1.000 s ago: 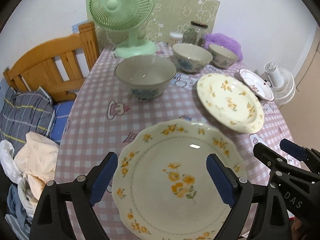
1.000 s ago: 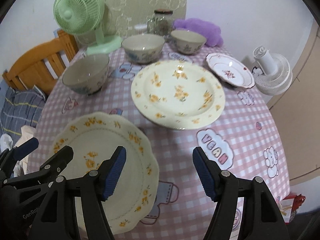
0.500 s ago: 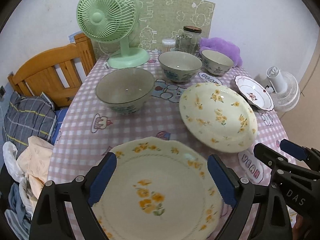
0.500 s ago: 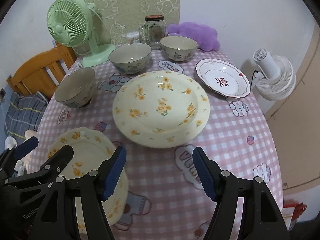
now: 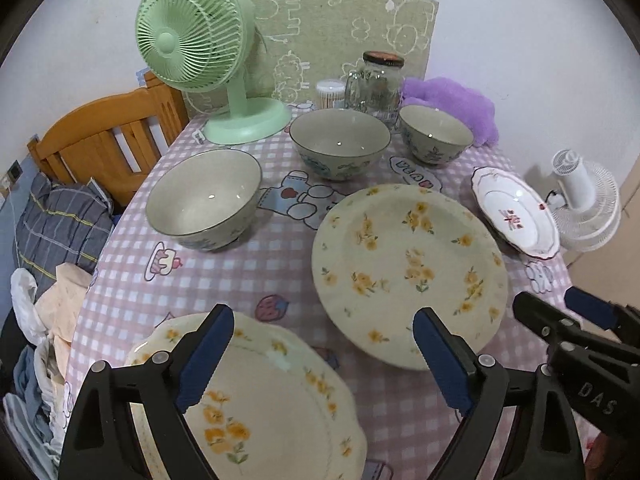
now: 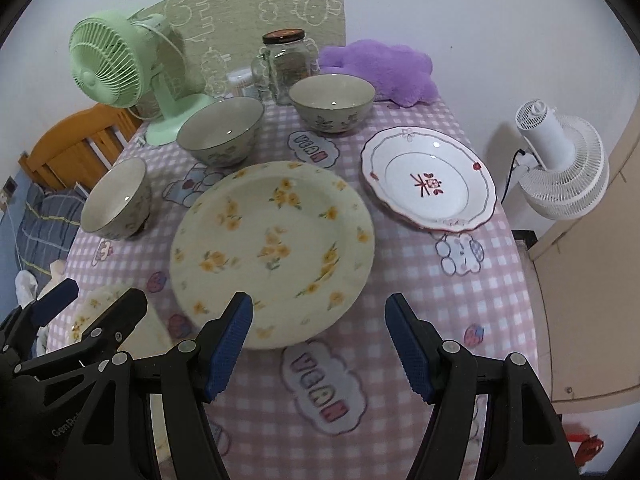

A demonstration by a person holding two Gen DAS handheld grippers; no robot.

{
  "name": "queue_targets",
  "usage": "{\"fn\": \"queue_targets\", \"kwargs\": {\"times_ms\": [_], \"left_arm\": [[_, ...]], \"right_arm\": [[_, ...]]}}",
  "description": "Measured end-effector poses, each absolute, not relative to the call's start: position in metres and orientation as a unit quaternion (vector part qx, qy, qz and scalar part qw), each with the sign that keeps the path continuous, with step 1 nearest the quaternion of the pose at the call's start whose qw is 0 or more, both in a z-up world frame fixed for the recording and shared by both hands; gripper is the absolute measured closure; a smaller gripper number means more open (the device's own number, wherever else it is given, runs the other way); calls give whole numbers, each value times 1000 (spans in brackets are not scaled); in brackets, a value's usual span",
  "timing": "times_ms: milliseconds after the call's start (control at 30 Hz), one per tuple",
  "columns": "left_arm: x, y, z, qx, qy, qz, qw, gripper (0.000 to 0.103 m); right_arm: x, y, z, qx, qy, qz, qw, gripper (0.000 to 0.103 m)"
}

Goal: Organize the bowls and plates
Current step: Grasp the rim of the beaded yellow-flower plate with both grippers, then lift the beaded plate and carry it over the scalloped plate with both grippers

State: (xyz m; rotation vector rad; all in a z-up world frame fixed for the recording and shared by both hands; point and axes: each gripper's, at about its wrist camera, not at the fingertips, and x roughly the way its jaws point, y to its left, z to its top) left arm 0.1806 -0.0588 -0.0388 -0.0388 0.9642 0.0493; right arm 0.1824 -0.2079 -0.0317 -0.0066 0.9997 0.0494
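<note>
A large round cream plate with yellow flowers lies mid-table. A scalloped yellow-flower plate lies at the near left edge. A white plate with a red motif lies at the right. Three grey-green bowls stand behind: large left, middle, small right. My left gripper is open and empty above the scalloped plate. My right gripper is open and empty at the near rim of the round plate.
A green desk fan, a glass jar, a cotton-swab tub and a purple plush stand along the back of the pink checked tablecloth. A wooden chair and clothes are left; a white fan is right.
Both grippers have pulled back and risen. The scalloped plate has slid toward the bottom of both views, and more of the far table shows. Both stay open and empty.
</note>
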Motion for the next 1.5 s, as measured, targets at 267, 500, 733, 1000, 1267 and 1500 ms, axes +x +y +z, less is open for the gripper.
{"fn": "queue_targets", "kwargs": {"times_ms": [267,500,733,1000,1267,1500], "left_arm": [[217,-72,-67,-24,477,53,877,16],[248,-73,-96,-19,491,60,869,20],[278,-71,-121,-28,515,55,855,29],[294,-76,-125,-26,511,47,858,28],[293,-77,-124,-15,514,46,857,28],[275,-85,-124,-4,526,28,850,28]], "right_arm": [[224,-222,-57,6,483,42,875,31],[257,-221,-80,6,489,44,871,31],[280,-217,-101,2,502,38,864,32],[298,-217,-116,2,513,19,858,39],[299,-216,-120,-11,513,7,858,46],[287,-225,-117,-8,524,0,851,46]]}}
